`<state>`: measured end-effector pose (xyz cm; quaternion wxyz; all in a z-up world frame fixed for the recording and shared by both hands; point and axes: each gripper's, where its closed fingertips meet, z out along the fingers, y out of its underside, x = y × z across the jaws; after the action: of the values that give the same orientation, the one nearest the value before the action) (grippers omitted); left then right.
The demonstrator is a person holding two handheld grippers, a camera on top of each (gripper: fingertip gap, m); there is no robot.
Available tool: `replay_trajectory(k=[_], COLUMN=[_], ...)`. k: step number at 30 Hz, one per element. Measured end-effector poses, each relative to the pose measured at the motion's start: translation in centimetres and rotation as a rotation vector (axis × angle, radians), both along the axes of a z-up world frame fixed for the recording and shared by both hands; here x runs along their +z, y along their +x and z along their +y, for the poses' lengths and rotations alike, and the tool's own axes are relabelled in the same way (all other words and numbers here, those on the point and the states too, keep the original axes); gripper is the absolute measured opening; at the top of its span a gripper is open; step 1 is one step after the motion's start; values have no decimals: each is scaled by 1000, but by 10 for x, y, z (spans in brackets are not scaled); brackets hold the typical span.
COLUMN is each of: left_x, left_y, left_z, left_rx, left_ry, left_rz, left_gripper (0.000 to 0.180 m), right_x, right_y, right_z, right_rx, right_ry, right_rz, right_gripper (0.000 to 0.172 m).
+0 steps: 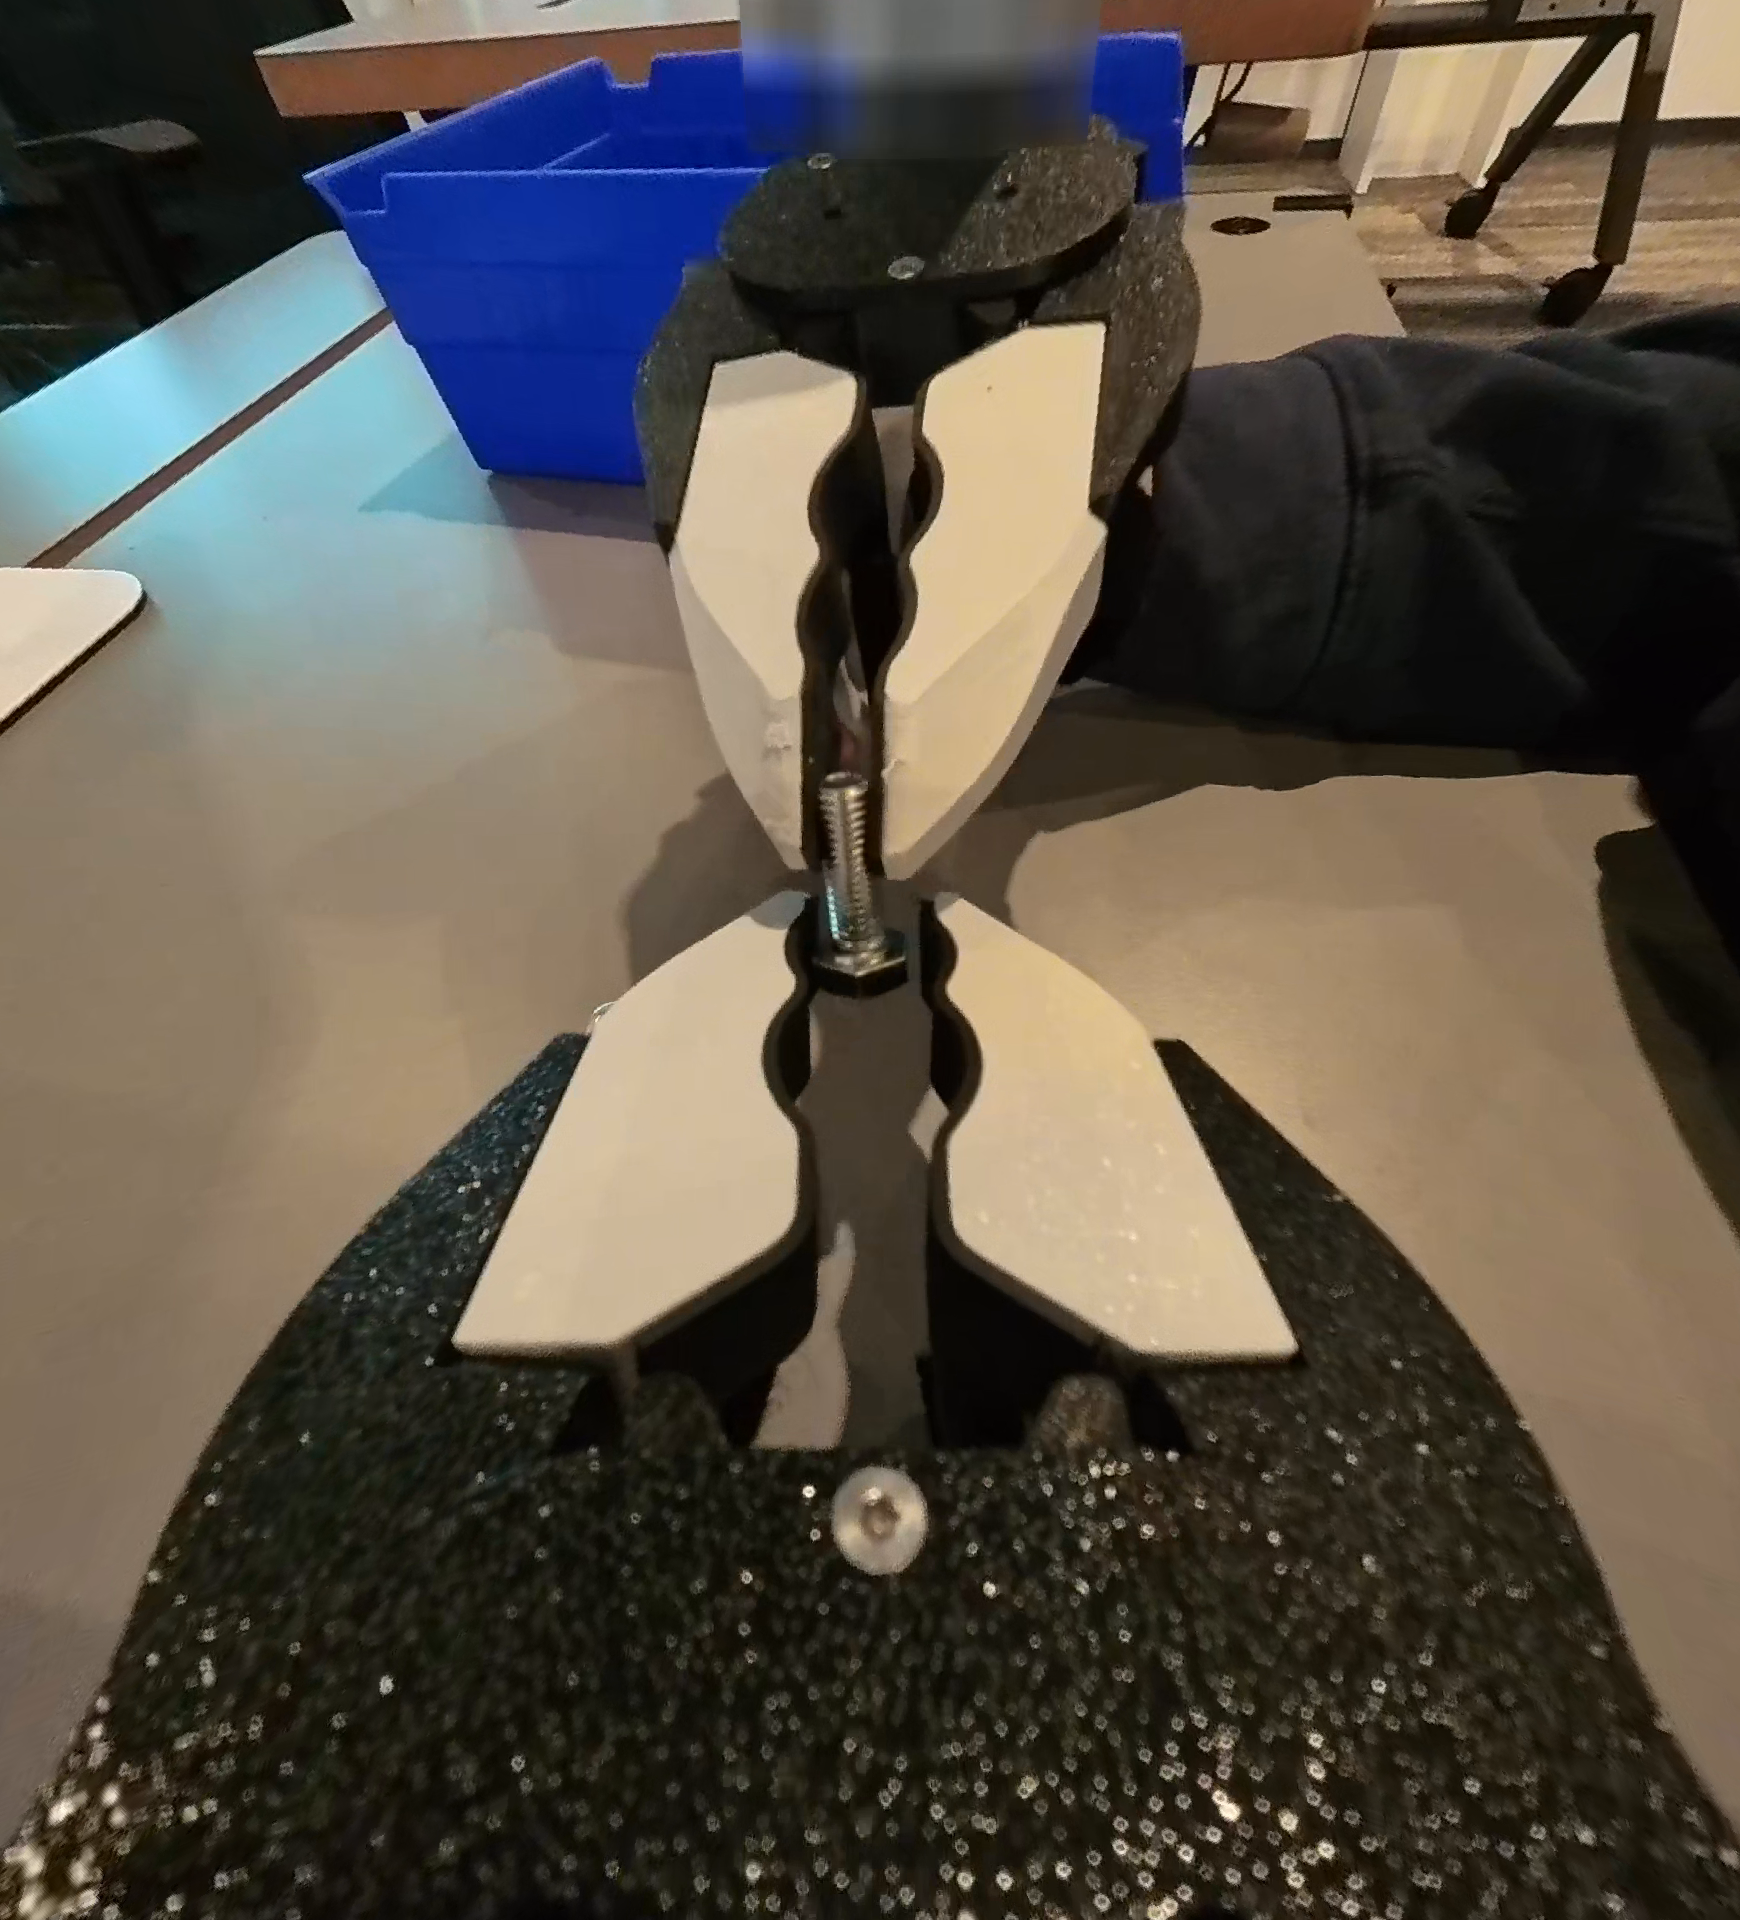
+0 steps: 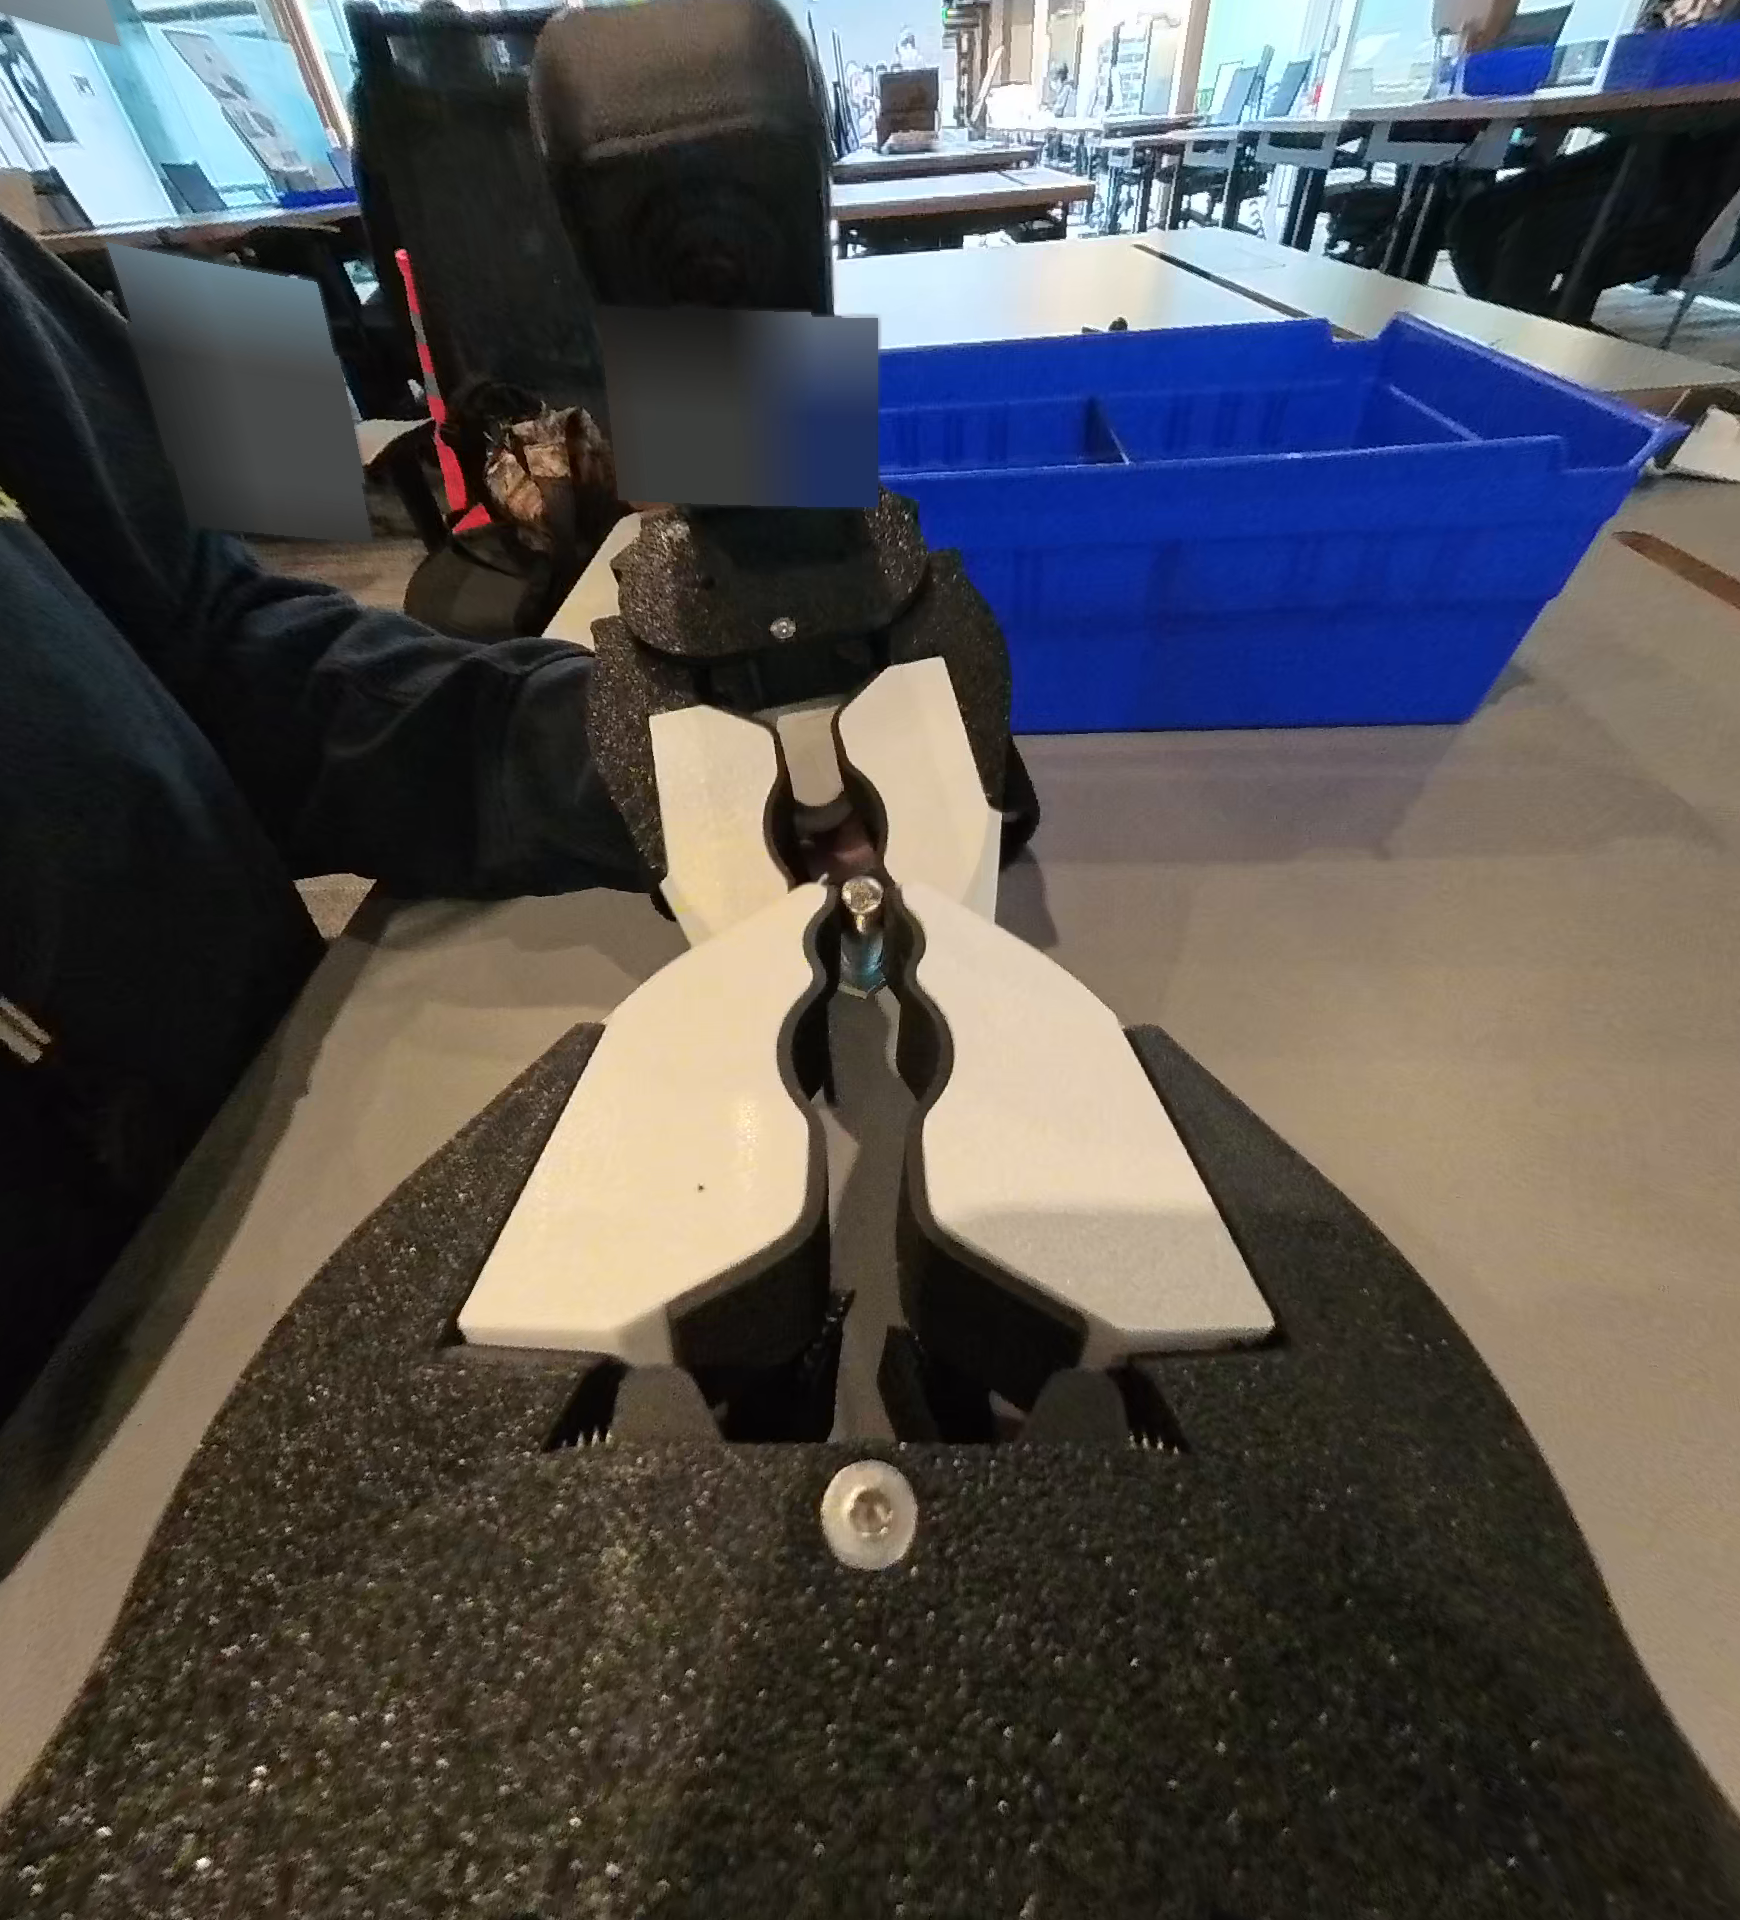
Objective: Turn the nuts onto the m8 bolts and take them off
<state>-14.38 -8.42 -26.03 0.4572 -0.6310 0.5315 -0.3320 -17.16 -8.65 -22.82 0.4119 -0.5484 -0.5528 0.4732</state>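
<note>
Left wrist view – bolt point(image 1: 842, 862), blue bin point(image 1: 533, 343) – no legible writing.

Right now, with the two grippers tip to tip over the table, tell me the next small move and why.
Probably twist the left gripper about the bolt's axis. The right gripper clamps the silver bolt by its threaded shank, and the left fingers close around the hex end, which I take for the nut; whether they press it is unclear.
</note>
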Motion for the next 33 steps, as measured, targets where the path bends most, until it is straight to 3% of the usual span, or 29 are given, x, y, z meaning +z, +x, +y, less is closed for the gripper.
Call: replay_trajectory(k=[33], left_x=[7], left_y=[-2], left_z=[-14], left_rx=[-88], left_ry=[-1], left_rz=[-52], left_gripper=[16], right_x=[1], right_y=[6], right_z=[-8], right_rx=[68], right_ry=[-21], right_rz=[-5], right_gripper=[7])
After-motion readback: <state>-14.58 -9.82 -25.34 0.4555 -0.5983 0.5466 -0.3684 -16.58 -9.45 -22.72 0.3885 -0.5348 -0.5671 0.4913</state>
